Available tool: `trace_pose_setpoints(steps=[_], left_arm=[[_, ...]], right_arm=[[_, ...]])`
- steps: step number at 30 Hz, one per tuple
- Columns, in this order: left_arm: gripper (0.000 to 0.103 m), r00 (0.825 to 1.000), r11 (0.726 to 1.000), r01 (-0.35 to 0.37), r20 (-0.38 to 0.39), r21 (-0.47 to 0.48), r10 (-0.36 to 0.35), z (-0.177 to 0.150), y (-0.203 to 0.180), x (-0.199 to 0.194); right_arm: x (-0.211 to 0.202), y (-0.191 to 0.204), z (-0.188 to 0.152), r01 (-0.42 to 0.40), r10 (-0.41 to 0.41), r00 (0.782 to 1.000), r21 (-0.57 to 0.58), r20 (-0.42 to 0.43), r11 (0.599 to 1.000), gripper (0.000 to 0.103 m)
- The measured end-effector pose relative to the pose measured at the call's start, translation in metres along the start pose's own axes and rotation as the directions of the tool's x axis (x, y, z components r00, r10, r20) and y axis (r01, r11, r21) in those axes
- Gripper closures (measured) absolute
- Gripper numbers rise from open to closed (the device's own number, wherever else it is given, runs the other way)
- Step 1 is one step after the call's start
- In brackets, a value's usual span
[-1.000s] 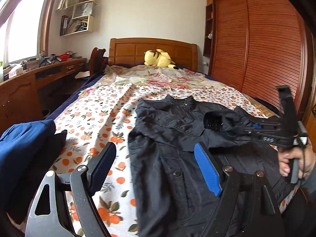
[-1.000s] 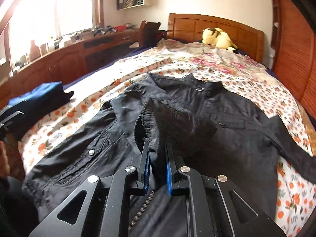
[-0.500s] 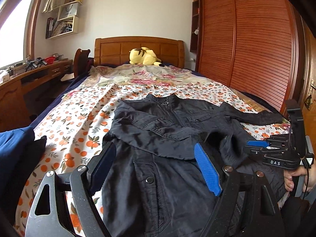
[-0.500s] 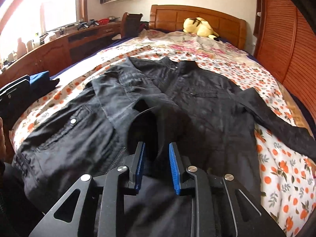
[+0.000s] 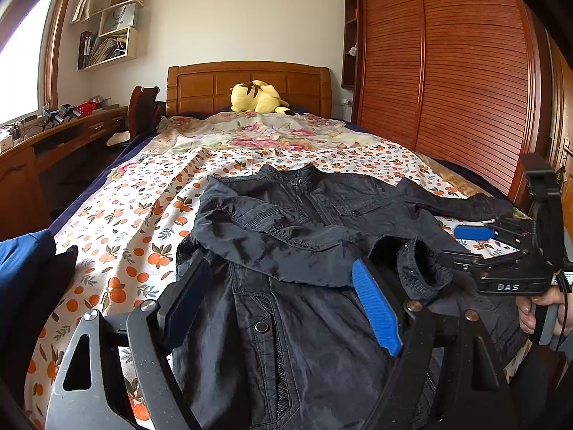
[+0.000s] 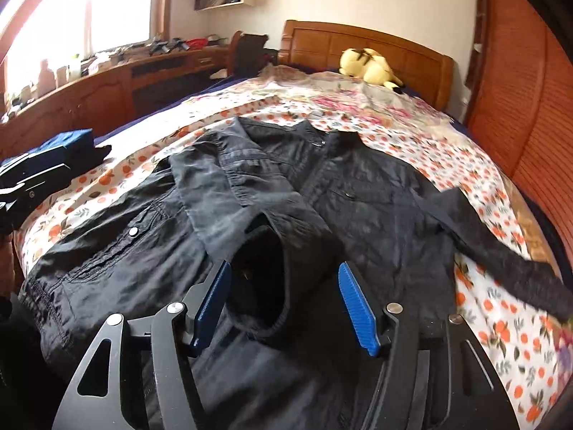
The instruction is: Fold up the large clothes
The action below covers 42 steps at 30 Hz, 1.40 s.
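Note:
A black jacket lies front-up on the orange-print bedsheet, collar toward the headboard. One sleeve is folded across its chest, and the sleeve's cuff rests on the jacket front. My right gripper hovers over that cuff; its jaws are opening and the blue pads stand clear of the cloth. The other sleeve stretches out to the right. My left gripper stays open above the jacket's lower front, holding nothing. In the left wrist view the right gripper shows at the right edge, held by a hand.
Folded blue and dark clothes sit at the bed's near left corner. A yellow plush toy lies by the wooden headboard. A slatted wardrobe runs along the right side and a cluttered desk along the left.
The right gripper's jaws have spread apart and let go of the sleeve cuff, which now lies on the jacket front. The left gripper shifted over the jacket, still open.

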State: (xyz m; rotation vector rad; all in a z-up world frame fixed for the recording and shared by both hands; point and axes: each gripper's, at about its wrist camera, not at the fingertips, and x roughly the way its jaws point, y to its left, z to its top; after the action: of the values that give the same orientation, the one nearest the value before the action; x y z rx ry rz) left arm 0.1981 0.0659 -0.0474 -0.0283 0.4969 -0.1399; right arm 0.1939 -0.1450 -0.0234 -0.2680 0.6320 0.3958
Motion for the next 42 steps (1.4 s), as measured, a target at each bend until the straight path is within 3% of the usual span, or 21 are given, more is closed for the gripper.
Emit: trace_pose_setpoints(steps=[12, 15, 19, 25, 26, 29, 37, 42], left_arm=[[0.021, 1.000, 1.000, 0.002, -0.006, 0.006, -0.002, -0.001, 0.000, 0.001], [0.021, 1.000, 1.000, 0.005, -0.006, 0.011, -0.005, -0.002, -0.001, 0.001], [0.021, 1.000, 1.000, 0.010, -0.008, 0.014, -0.010, -0.002, -0.002, 0.001], [0.021, 1.000, 1.000, 0.019, -0.012, 0.022, -0.018, -0.003, -0.008, 0.003], [0.021, 1.000, 1.000, 0.019, -0.013, 0.025, -0.019, -0.003, -0.009, 0.004], [0.021, 1.000, 0.999, 0.023, -0.019, 0.034, -0.023, -0.004, -0.015, 0.006], [0.021, 0.999, 0.998, 0.032, -0.029, 0.056, -0.030, -0.004, -0.029, 0.013], [0.021, 0.998, 0.998, 0.043, -0.038, 0.049, -0.041, -0.004, -0.036, 0.020]], right_arm=[[0.064, -0.013, 0.026, -0.056, 0.058, 0.977, 0.017, -0.204, 0.998, 0.038], [0.066, -0.025, 0.027, -0.040, 0.047, 0.976, 0.036, -0.212, 0.999, 0.045], [0.060, -0.044, 0.021, -0.008, 0.019, 0.976, 0.051, -0.219, 0.999, 0.078], [0.035, -0.072, 0.000, 0.128, -0.105, 0.973, 0.101, -0.204, 0.987, 0.076], [0.031, -0.074, -0.003, 0.143, -0.121, 0.972, 0.097, -0.199, 0.985, 0.069], [0.019, -0.081, -0.012, 0.176, -0.154, 0.970, 0.104, -0.190, 0.979, 0.061], [-0.004, -0.068, -0.009, 0.068, -0.059, 0.993, 0.087, -0.106, 0.994, 0.057], [0.015, -0.071, -0.007, 0.029, -0.018, 0.992, 0.083, -0.128, 0.996, 0.057]])
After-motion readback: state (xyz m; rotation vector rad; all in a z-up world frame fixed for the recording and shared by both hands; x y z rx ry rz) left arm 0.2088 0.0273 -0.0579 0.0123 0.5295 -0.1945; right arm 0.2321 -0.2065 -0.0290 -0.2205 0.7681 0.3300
